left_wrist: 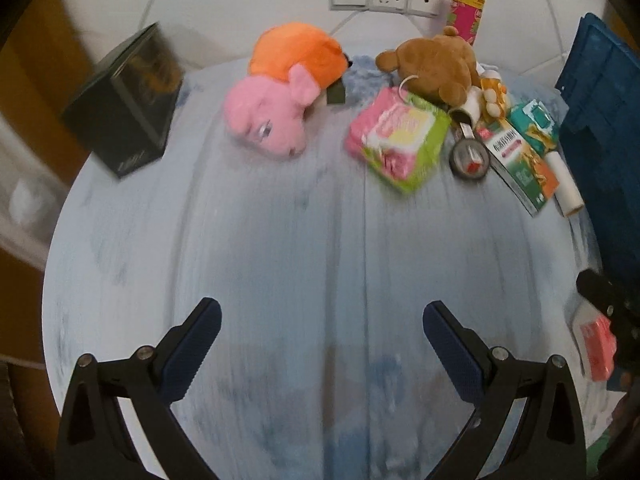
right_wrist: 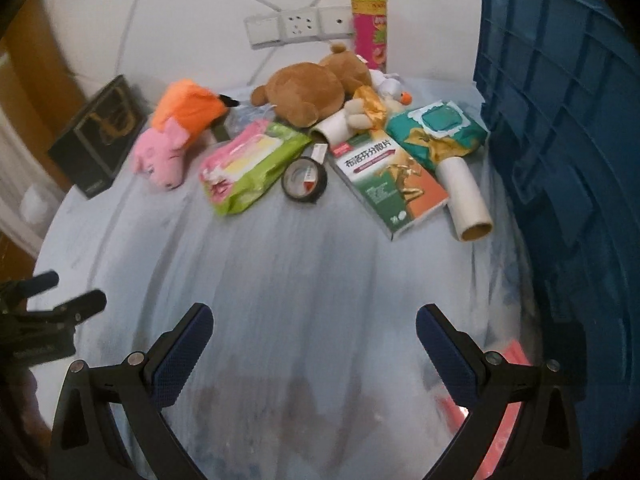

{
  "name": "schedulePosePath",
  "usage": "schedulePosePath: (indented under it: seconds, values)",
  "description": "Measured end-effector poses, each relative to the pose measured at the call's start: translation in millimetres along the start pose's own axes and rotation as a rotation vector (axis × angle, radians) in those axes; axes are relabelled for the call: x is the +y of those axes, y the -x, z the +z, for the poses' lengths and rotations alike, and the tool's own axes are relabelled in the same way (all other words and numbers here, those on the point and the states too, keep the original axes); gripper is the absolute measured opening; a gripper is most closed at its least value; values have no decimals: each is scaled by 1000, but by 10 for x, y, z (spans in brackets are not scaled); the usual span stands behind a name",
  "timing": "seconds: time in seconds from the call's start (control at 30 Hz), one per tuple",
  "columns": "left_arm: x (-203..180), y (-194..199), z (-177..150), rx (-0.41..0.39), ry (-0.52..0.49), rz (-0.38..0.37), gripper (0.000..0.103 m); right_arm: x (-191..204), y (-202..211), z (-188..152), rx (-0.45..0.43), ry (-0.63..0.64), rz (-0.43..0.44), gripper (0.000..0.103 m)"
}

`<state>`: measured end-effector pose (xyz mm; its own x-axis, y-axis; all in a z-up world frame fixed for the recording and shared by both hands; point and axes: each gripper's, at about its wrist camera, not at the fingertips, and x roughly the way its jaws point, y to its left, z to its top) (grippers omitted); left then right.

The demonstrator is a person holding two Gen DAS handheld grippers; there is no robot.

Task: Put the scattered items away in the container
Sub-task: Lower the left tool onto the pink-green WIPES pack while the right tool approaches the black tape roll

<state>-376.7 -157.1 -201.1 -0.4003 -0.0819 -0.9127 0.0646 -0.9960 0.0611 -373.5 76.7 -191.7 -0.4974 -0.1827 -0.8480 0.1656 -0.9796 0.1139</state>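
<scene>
**Both claws wide open above a cluttered blue tabletop**

While the left claw (left_wrist: 320, 322) hangs over bare pale-blue tabletop (left_wrist: 300, 248) with its blue-padded fingers spread wide and nothing between them, the right claw (right_wrist: 314, 326) is spread just as wide and also grips nothing. A red-and-white packet (left_wrist: 596, 344) lies on the cloth just beside the right claw's near finger, partly hidden by it.

The scattered items lie in a heap toward the far edge: a pink plush pig (right_wrist: 162, 154) against an orange plush toy (right_wrist: 190, 106), a brown teddy bear (right_wrist: 308, 90), a pink-and-green soft wipes pack (right_wrist: 250, 166), a black roll of tape (right_wrist: 305, 180), a green-and-orange medicine carton (right_wrist: 394, 182) printed with white Chinese characters, a teal wipes pack (right_wrist: 438, 130) and a white paper roll on a cardboard core (right_wrist: 466, 200). A pink-and-yellow crisp tube (right_wrist: 370, 32) stands upright by the wall; its lettering is too blurred to read. A black box with gold print (right_wrist: 98, 136) sits apart at the left.

The dark-blue ribbed plastic crate (right_wrist: 560, 140) stands at the right edge, near the paper roll.
</scene>
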Motion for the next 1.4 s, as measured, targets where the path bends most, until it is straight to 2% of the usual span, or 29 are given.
schedulePosePath:
  seconds: [0.2, 0.33, 0.4, 0.5, 0.57, 0.63, 0.77, 0.83, 0.87, 0.93, 1.0, 1.17, 1.3, 1.33, 1.4]
  values:
    - [-228, -519, 727, -15, -107, -54, 103, 5, -400, 385, 18, -55, -48, 103]
    - [-436, -939, 1068, -10, -152, -76, 103, -77, -623, 607, 10, -93, -71, 103]
    - [-522, -1100, 1176, -10, -161, -94, 103, -133, -749, 685, 10, -104, -72, 101]
    - [-699, -1323, 1330, -8, -192, -132, 103, -222, -917, 748, 25, -114, -65, 93]
    - [-831, -1471, 1396, -6, -227, -112, 103, -277, -991, 763, 32, -121, -59, 91]
    - [-916, -1525, 1450, -40, -262, -79, 103, -327, -1054, 773, 39, -127, -52, 89]
    - [-979, -1592, 1554, -63, -304, -81, 103, -334, -1121, 812, 39, -117, -33, 87]
    - [-953, -1641, 1592, -50, -303, -95, 103, -309, -1150, 840, 39, -105, -23, 79]
    - [-928, -1637, 1584, -49, -299, -97, 103, -293, -1166, 854, 44, -98, -18, 77]
    - [-864, -1574, 1510, -57, -287, -86, 94, -230, -1213, 883, 53, -74, -6, 57]
    - [-783, -1510, 1399, -52, -270, -77, 91, -166, -1290, 908, 66, -59, 15, 45]
    - [-548, -1333, 1091, -13, -207, -65, 89, 23, -1515, 964, 87, -22, 64, 42]
    - [-383, -1186, 815, 34, -142, -51, 89, 72, -1707, 996, 101, -2, 36, 41]
    - [-351, -1152, 757, 45, -128, -51, 89, 66, -1752, 987, 115, 0, 37, 32]
    - [-308, -1101, 661, 60, -118, -55, 89, 55, -1769, 927, 134, 0, 62, 22]
